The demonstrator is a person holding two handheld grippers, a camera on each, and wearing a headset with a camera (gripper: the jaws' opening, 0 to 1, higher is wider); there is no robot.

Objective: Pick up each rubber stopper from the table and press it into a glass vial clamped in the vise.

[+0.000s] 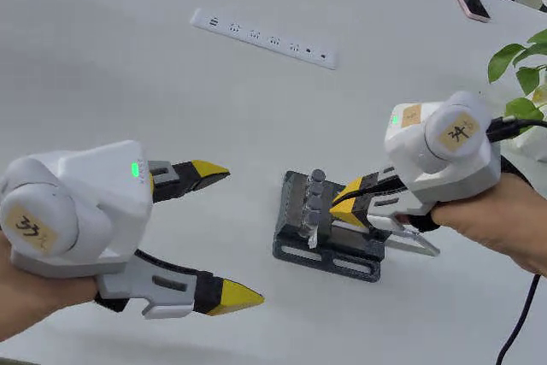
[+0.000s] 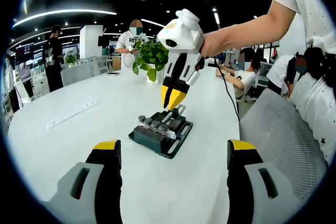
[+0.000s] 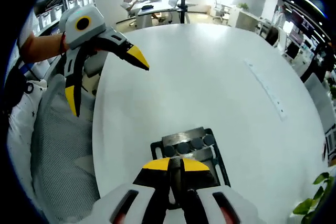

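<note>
A black vise point(image 1: 295, 248) stands on the white table and clamps a row of glass vials point(image 1: 314, 203) with grey stoppers on top. My right gripper point(image 1: 344, 204) is shut, with nothing visible between its yellow tips, which hover right beside the vials. In its own view the right gripper point(image 3: 176, 164) sits just above the vise point(image 3: 210, 148), and the stopper tops point(image 3: 184, 149) look like dark discs. My left gripper point(image 1: 224, 235) is open and empty, left of the vise. From the left gripper point(image 2: 173, 150) view, the vise point(image 2: 170, 142) lies ahead under the right gripper point(image 2: 173, 98).
A white power strip point(image 1: 265, 38) lies at the back of the table. A phone point(image 1: 472, 3) rests at the far right corner, and a green plant point(image 1: 521, 66) stands on the right edge. A black cable point(image 1: 521, 322) trails from the right gripper. People sit beyond the table.
</note>
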